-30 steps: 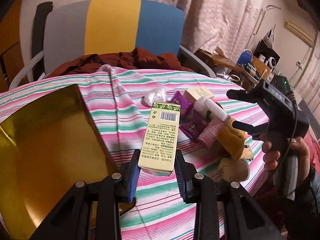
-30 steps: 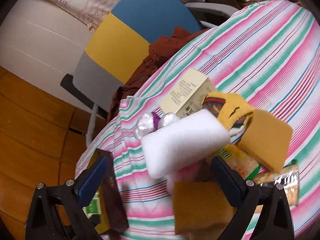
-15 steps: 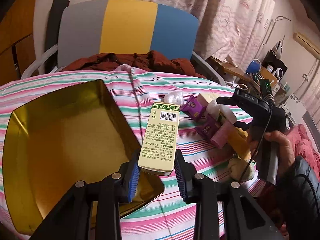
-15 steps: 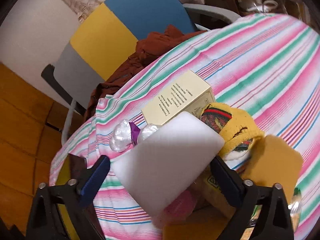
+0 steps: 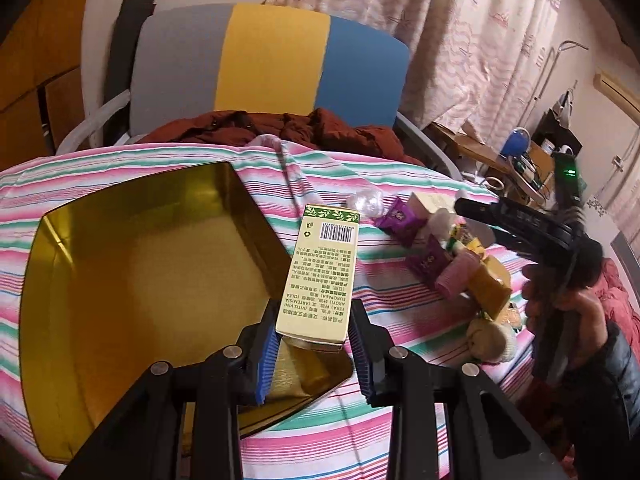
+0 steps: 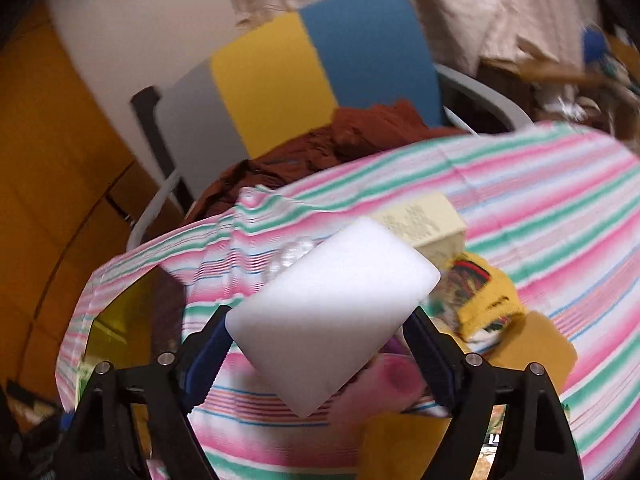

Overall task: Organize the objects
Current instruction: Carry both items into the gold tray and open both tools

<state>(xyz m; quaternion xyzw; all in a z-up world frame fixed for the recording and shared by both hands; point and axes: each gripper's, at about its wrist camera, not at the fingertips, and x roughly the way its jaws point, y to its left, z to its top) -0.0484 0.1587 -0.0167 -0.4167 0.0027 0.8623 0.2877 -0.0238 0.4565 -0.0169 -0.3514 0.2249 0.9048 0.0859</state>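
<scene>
Two things are in hand at once: the left gripper (image 5: 313, 354) is clamped on the near end of a slim yellow-green carton (image 5: 322, 276), which juts out over the near right corner of the gold tin (image 5: 132, 280), and the right gripper (image 6: 318, 354) pinches a white foam block (image 6: 334, 316) above the striped tablecloth (image 6: 540, 208). Judging by looks, the carton is light, stiff card that could dent if squeezed hard, so its narrow sides near the end suit the pads. The foam block seems very light and squashy, best taken across its short sides. Inside, the tin appears empty. Purple sachets (image 5: 400, 216), a yellow sock (image 6: 486, 300) and a cream box (image 6: 424, 224) lie heaped on the cloth to the right.
</scene>
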